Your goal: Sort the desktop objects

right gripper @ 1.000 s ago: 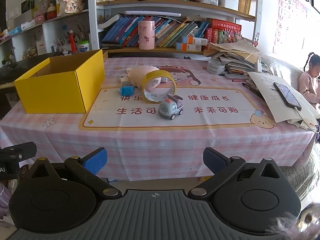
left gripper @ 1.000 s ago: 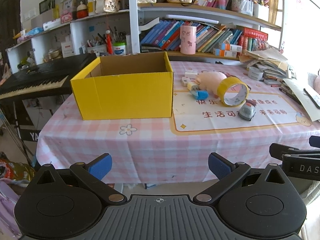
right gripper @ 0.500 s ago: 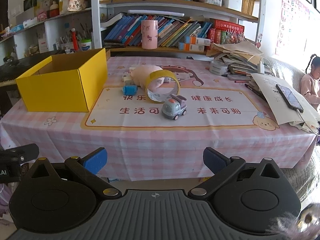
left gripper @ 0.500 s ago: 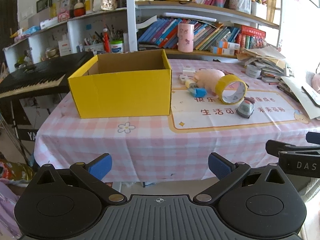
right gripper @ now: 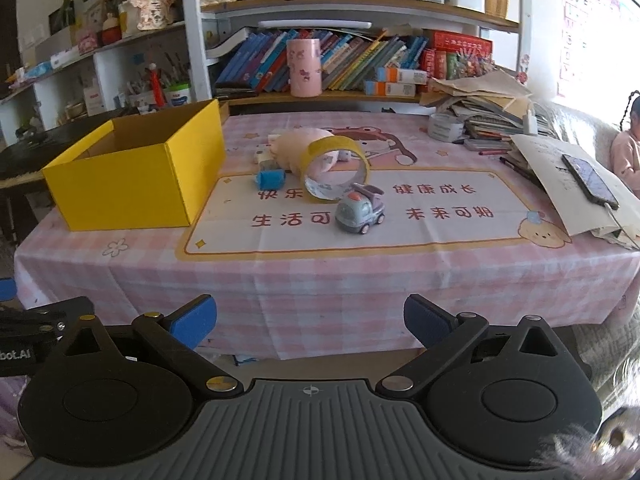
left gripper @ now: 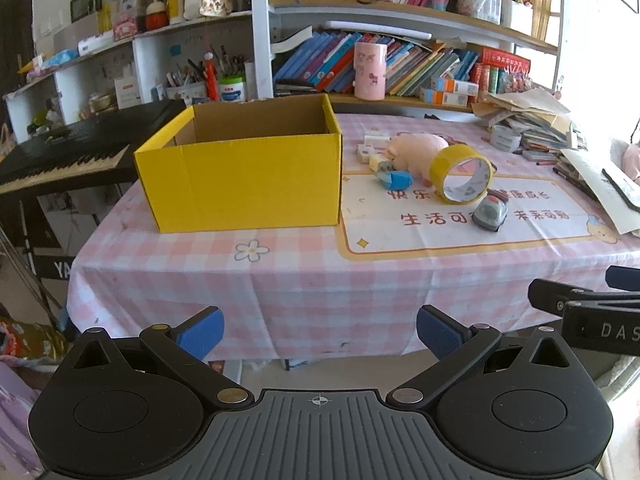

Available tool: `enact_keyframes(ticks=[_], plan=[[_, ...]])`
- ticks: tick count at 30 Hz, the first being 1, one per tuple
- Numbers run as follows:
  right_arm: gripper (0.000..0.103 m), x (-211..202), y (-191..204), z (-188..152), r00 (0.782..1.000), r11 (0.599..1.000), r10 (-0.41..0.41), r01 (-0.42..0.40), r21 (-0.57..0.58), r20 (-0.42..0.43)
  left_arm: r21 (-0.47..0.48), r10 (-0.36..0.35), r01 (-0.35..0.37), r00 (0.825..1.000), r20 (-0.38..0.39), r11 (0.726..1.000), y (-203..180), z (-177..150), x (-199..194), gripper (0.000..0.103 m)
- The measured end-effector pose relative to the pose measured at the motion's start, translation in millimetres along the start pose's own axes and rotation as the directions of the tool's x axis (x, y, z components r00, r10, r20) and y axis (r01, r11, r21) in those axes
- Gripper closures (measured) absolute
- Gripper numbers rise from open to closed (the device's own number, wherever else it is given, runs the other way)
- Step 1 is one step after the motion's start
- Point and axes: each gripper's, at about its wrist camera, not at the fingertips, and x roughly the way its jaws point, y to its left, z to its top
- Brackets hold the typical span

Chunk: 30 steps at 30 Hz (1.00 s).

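An open yellow cardboard box (left gripper: 244, 182) (right gripper: 132, 178) stands on the left of the pink checked table. Right of it lie a yellow tape roll (left gripper: 464, 180) (right gripper: 336, 172) on edge, a grey toy truck (left gripper: 490, 214) (right gripper: 360, 212), a pink plush (left gripper: 416, 148) (right gripper: 294, 144), a small blue item (left gripper: 398, 179) (right gripper: 270, 179) and small white blocks (left gripper: 370, 148). My left gripper (left gripper: 320, 330) and right gripper (right gripper: 310, 322) both hang open in front of the table's near edge, holding nothing. The right gripper's body (left gripper: 592, 312) shows at the right of the left wrist view.
Bookshelves (right gripper: 360, 60) with a pink cup (right gripper: 305, 67) back the table. A black keyboard (left gripper: 60, 156) stands at the left. Stacked papers (right gripper: 480, 108), a tape roll (right gripper: 444, 126) and a phone (right gripper: 590, 178) crowd the right side. A person (right gripper: 628, 148) sits at far right.
Both grippers have drifted slightly, so the table sits a little lower and nearer in each view. Jaws stay open; nothing on the table moved.
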Motion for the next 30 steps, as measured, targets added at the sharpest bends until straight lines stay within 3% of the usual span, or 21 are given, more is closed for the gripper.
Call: enact_keyframes(ticks=[6, 11, 24, 30], plan=[[0.0, -3.7, 3.4, 1.2, 0.999, 0.999, 0.048, -0.048, -0.018, 0.022, -0.012, -0.025, 0.025, 1.0, 0.014, 1.0, 2.2, 0.8, -1.6, 0.0], [0.0, 1.6, -1.6, 1.2, 0.996, 0.996, 0.085, -0.085, 0.015, -0.009, -0.01, -0.036, 0.036, 0.999, 0.021, 0.999, 2.3, 1.9, -1.6, 0.0], [0.0, 2.4, 6.7, -0.8, 0.999, 1.0, 0.025, -0.026, -0.013, -0.033, -0.023, -0.071, 0.071, 0.997, 0.008, 0.997, 7.3, 1.0, -0.9, 0.0], [0.0, 3.2, 3.9, 0.8, 0.998, 0.999, 0.042, -0.043, -0.015, -0.039, -0.035, -0.089, 0.088, 0.996, -0.01, 0.995, 6.2, 1.4, 4.4, 0.0]])
